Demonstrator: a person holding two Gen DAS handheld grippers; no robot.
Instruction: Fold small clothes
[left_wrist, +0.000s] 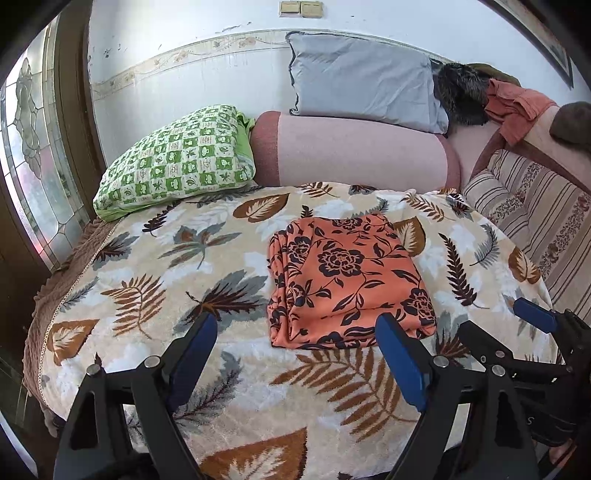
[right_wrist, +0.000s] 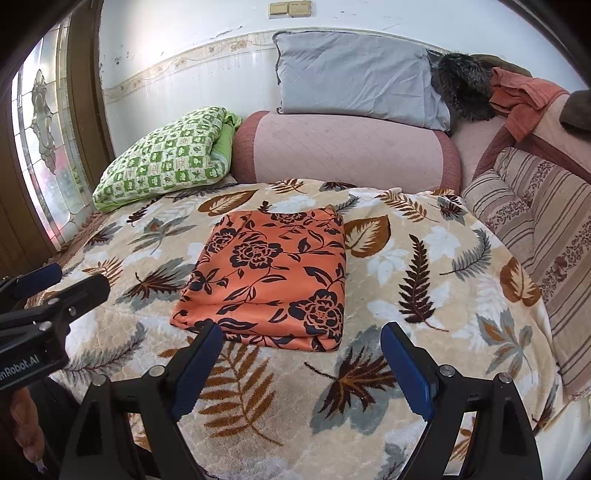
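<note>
An orange garment with dark flower print (left_wrist: 343, 280) lies folded into a neat rectangle on the leaf-patterned blanket (left_wrist: 166, 266). It also shows in the right wrist view (right_wrist: 273, 280). My left gripper (left_wrist: 297, 325) is open and empty, just in front of the garment's near edge, not touching it. My right gripper (right_wrist: 301, 332) is open and empty, also just short of the near edge. The right gripper shows at the right in the left wrist view (left_wrist: 491, 321), and the left gripper shows at the left in the right wrist view (right_wrist: 79, 275).
A green checked pillow (left_wrist: 177, 162) lies at the back left, a pink bolster (left_wrist: 354, 151) and grey pillow (left_wrist: 362, 88) behind. A striped cushion (left_wrist: 535, 206) lines the right side. An orange cloth (left_wrist: 513, 103) and dark fur item (left_wrist: 461, 92) sit at the back right. A glass door (left_wrist: 33, 155) stands left.
</note>
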